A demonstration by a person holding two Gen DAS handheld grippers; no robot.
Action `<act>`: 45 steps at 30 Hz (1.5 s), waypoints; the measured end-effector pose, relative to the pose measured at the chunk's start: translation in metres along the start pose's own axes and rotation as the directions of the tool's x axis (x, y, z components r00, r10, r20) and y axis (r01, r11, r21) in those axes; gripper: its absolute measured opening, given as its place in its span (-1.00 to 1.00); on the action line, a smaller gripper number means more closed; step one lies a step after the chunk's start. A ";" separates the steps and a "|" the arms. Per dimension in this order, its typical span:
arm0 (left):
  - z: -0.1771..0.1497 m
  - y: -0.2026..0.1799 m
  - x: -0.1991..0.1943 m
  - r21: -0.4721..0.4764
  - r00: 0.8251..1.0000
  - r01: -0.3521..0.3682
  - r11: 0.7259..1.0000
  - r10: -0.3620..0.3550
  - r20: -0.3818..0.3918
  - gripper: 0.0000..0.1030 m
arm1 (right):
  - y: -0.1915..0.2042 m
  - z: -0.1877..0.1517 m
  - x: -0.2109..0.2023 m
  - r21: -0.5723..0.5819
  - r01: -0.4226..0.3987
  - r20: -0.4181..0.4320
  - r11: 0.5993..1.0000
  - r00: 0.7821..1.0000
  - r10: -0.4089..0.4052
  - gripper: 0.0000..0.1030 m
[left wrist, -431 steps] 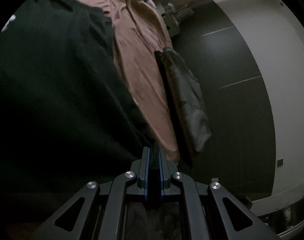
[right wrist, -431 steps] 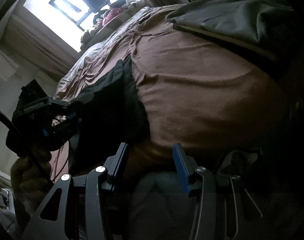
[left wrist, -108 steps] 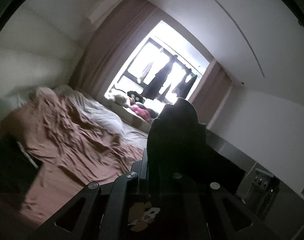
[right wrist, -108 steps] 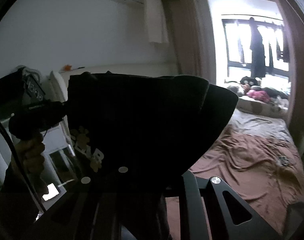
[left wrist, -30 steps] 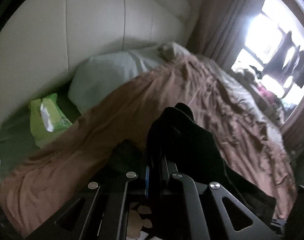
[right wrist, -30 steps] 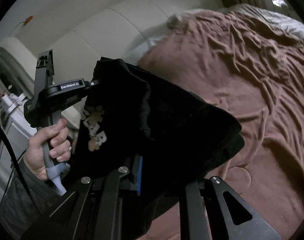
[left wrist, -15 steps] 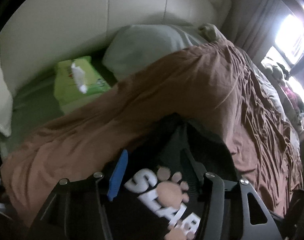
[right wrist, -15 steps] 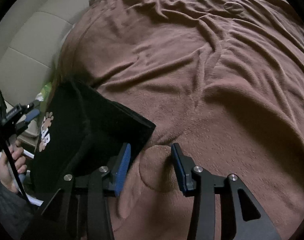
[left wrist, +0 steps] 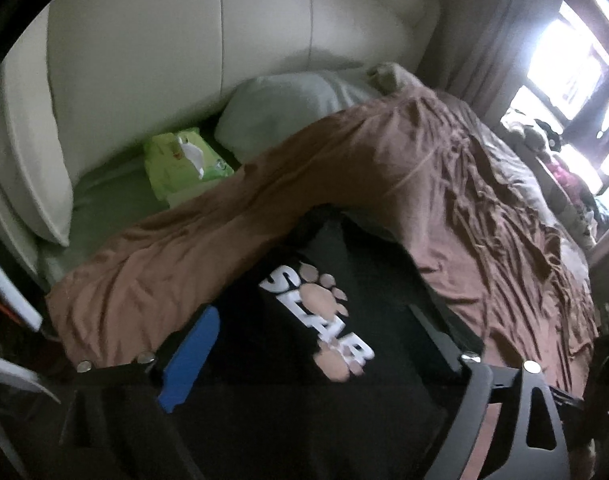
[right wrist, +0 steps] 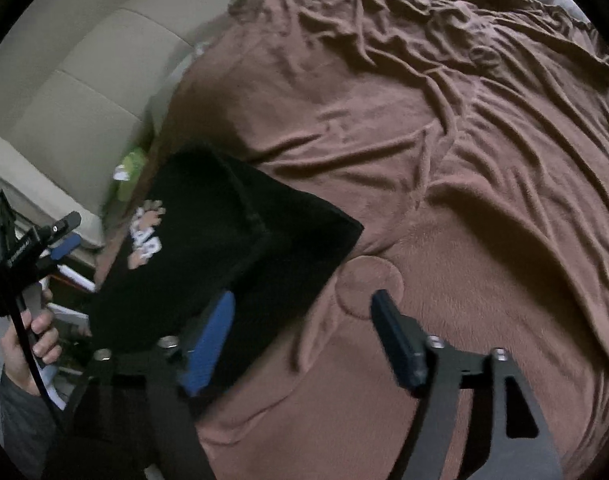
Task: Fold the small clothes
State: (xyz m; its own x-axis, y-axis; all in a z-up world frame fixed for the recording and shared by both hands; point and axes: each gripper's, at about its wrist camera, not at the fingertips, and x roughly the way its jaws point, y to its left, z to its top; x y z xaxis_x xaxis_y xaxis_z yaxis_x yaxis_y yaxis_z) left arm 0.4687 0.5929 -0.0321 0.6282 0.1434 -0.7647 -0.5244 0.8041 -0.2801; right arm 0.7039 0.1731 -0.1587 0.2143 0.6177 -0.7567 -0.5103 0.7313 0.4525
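Black garment (left wrist: 324, 380) with white lettering, tan paws; brown blanket (right wrist: 464, 160).

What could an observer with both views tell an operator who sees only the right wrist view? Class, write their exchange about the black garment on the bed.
Operator: I can't read the print on the black garment.
Observer: The black garment carries a print reading SLAB, with tan paw marks.
Operator: And the left gripper?
Observer: The left gripper has its jaws opening; the garment lies between its fingers, which are not pressing on it.
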 end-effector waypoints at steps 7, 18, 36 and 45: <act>-0.016 -0.026 -0.057 0.052 0.999 0.029 0.998 -0.031 0.035 0.97 | 0.013 -0.020 -0.059 -0.033 -0.017 0.009 0.999 1.000 0.017 0.69; -0.052 -0.067 -0.148 0.098 0.992 0.087 0.991 -0.096 0.087 0.99 | 0.048 -0.053 -0.177 -0.100 -0.025 0.108 0.995 0.993 0.036 1.00; -0.117 -0.129 -0.273 0.233 0.959 0.185 0.955 -0.227 0.169 0.99 | 0.086 -0.183 -0.371 -0.141 0.124 0.333 0.982 0.940 -0.071 1.00; -0.156 -0.141 -0.332 0.272 0.937 0.224 0.936 -0.284 0.204 0.99 | 0.105 -0.257 -0.446 -0.146 0.210 0.419 0.967 0.899 -0.132 1.00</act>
State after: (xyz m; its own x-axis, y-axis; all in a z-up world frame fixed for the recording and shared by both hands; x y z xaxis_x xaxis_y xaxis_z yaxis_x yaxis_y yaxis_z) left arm 0.2441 0.3416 0.1709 0.8547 0.0238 -0.5185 -0.1937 0.9414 -0.2760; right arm 0.3410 -0.0999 0.1046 0.6085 0.5797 -0.5419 -0.5700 0.7944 0.2098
